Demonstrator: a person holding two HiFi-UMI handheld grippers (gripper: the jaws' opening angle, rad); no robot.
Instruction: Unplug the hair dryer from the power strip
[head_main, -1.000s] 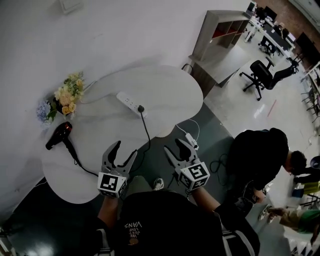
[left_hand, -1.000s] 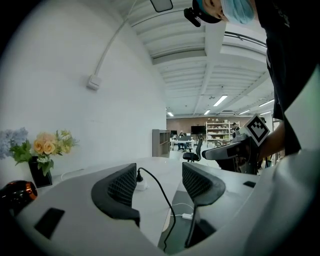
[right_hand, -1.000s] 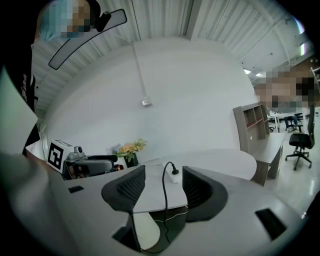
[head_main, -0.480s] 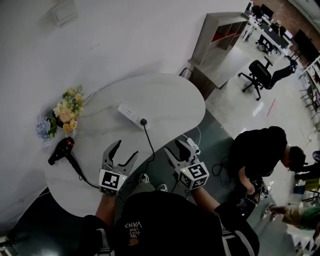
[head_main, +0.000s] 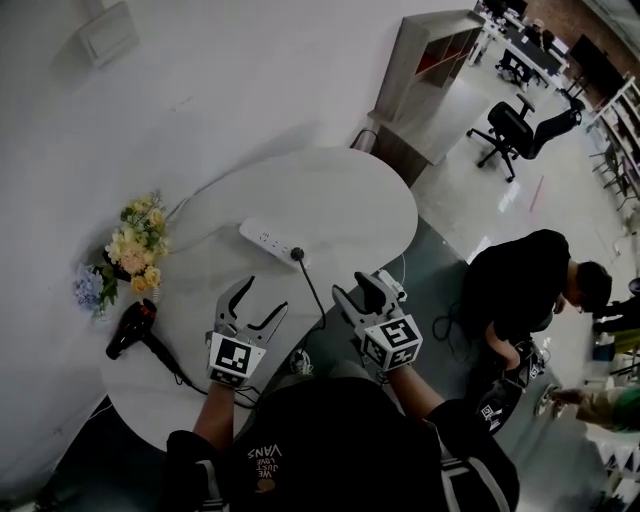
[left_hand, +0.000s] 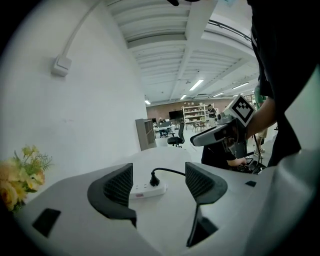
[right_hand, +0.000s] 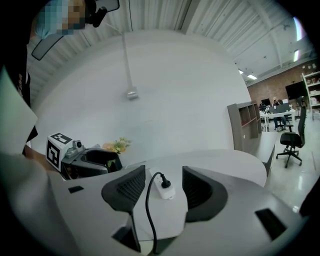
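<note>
On table (head_main: 345, 195), power strip (head_main: 266, 239) slantwise, plug (head_main: 297, 254) rightmost

table (head_main: 345, 190) holds power strip (head_main: 268, 238), hair dryer (head_main: 131, 331), flowers (head_main: 136, 246)

White wall (head_main: 250, 90), grey shelf unit (head_main: 420, 70), black office chair (head_main: 508, 128), glossy floor (head_main: 470, 215)

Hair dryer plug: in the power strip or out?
In: the black plug sits in the white power strip; both gripper views show it.
</note>
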